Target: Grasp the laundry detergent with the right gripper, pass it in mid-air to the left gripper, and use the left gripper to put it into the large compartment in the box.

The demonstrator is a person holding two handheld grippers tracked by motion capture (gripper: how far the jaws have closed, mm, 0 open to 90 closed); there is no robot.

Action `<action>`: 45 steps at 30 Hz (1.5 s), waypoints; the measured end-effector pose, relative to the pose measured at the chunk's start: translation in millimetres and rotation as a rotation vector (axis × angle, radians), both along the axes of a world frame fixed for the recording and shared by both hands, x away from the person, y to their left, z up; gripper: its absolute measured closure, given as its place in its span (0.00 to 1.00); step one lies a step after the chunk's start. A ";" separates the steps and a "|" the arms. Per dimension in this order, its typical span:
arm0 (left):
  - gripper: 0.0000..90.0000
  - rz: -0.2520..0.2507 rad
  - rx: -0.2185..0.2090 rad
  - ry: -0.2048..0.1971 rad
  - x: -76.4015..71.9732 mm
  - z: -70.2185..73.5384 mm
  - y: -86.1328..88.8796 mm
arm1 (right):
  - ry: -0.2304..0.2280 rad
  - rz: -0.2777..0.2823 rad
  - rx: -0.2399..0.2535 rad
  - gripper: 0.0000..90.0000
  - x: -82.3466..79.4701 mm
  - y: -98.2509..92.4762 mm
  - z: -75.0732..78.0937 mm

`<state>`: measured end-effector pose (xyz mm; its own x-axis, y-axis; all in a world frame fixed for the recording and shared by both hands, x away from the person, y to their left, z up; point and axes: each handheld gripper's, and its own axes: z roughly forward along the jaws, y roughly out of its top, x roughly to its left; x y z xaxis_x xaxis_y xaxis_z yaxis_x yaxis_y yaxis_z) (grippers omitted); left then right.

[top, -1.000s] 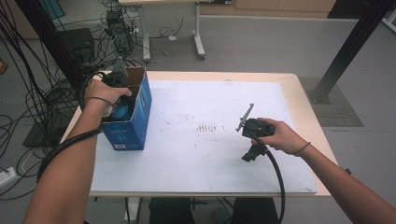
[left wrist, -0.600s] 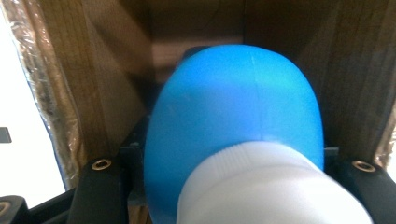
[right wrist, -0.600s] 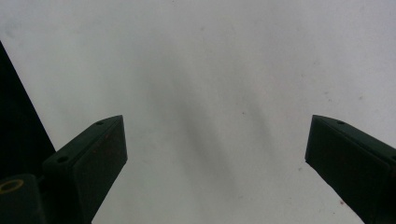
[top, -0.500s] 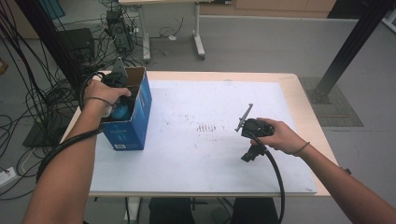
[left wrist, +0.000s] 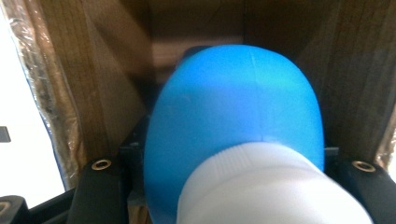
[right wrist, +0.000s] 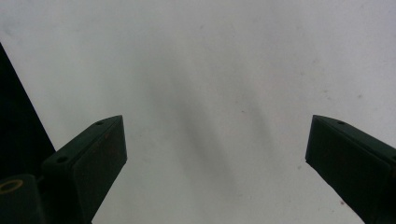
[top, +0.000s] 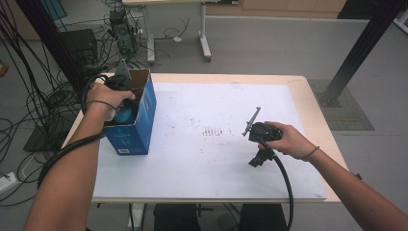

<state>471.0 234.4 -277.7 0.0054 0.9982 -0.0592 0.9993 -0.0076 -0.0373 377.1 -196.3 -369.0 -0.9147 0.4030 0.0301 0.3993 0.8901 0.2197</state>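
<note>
While the right gripper (top: pixel 256 144) hovers low over the white table (top: pixel 202 168) at centre right of the high view, its jaws stand wide apart with nothing between them. Farther up at the left, the left gripper (left wrist: pixel 224 186) reaches into the blue carton (top: pixel 137 125), clenched on a blue bottle (left wrist: pixel 233 116) whose white cap (left wrist: pixel 275 186) lies nearest the camera.

My right hand-held gripper (right wrist: pixel 215 163) looks down at the white worktop (right wrist: pixel 210 60), its two black jaws rising at seven and four o'clock, spread wide with nothing between them; faint grey smudges mark the surface, and a dark strip sits at nine o'clock
</note>
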 end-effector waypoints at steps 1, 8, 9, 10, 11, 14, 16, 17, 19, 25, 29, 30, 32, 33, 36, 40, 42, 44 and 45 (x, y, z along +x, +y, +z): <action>0.42 -0.001 0.001 -0.001 0.1 -0.1 -0.3 | 0.000 0.001 -0.001 0.06 0.0 0.2 0.0; 0.42 0.000 0.001 -0.001 -0.1 -0.1 -0.5 | -0.005 0.002 -0.001 0.06 0.8 0.3 0.7; 0.42 -0.002 -0.001 0.002 0.0 0.0 -0.1 | -0.004 0.003 0.001 0.06 0.9 0.0 0.5; 0.42 0.000 0.000 0.001 -0.1 0.0 0.0 | -0.005 0.003 0.001 0.06 1.0 -0.3 0.3; 0.42 0.002 -0.001 0.000 -0.1 -0.2 0.2 | -0.002 0.000 0.001 0.06 0.8 -0.3 0.3; 0.42 0.003 0.000 0.002 0.1 -0.1 0.0 | -0.004 0.002 0.002 0.06 0.9 -0.3 0.1; 0.42 0.003 0.001 0.003 0.0 -0.1 -0.3 | -0.003 0.003 0.003 0.06 0.8 -0.3 0.0; 0.42 0.003 0.000 0.003 -0.1 -0.1 -0.4 | -0.002 0.000 0.002 0.06 0.7 -0.2 0.1; 0.42 0.003 0.000 0.003 -0.3 -0.1 0.1 | -0.002 0.000 0.003 0.06 0.9 -0.5 0.3; 0.42 0.004 -0.003 0.004 -0.7 -0.3 0.4 | -0.002 -0.001 0.005 0.06 1.2 -0.5 0.3; 0.42 0.004 -0.003 0.004 -0.8 -0.2 0.6 | -0.004 0.003 0.004 0.06 0.9 -0.1 -0.4; 0.42 0.005 -0.003 0.004 -1.0 -0.2 0.7 | -0.004 0.004 0.005 0.06 0.9 -0.1 -0.5; 0.42 0.004 -0.003 0.003 -1.3 -0.3 0.9 | -0.004 0.004 0.005 0.06 1.0 -0.2 -0.3; 0.42 0.005 -0.004 0.003 -1.5 -0.4 1.1 | -0.004 0.004 0.005 0.06 1.1 -0.3 -0.2; 0.42 0.004 -0.008 0.004 -1.8 -0.3 1.8 | -0.004 0.003 0.004 0.06 1.0 -0.3 -0.1; 0.42 0.006 -0.007 0.001 -1.8 -0.3 1.5 | 0.000 0.003 0.003 0.06 0.6 -0.4 -0.3; 0.42 0.002 -0.005 0.004 -1.6 -0.4 1.6 | -0.002 0.002 0.004 0.06 0.9 -0.6 -0.2; 0.42 0.005 -0.005 0.003 -1.5 -0.4 1.1 | -0.001 0.002 0.005 0.06 1.0 -0.6 -0.3; 0.42 0.005 -0.005 0.004 -1.5 -0.4 1.1 | -0.001 0.002 0.004 0.06 0.9 -0.5 -0.3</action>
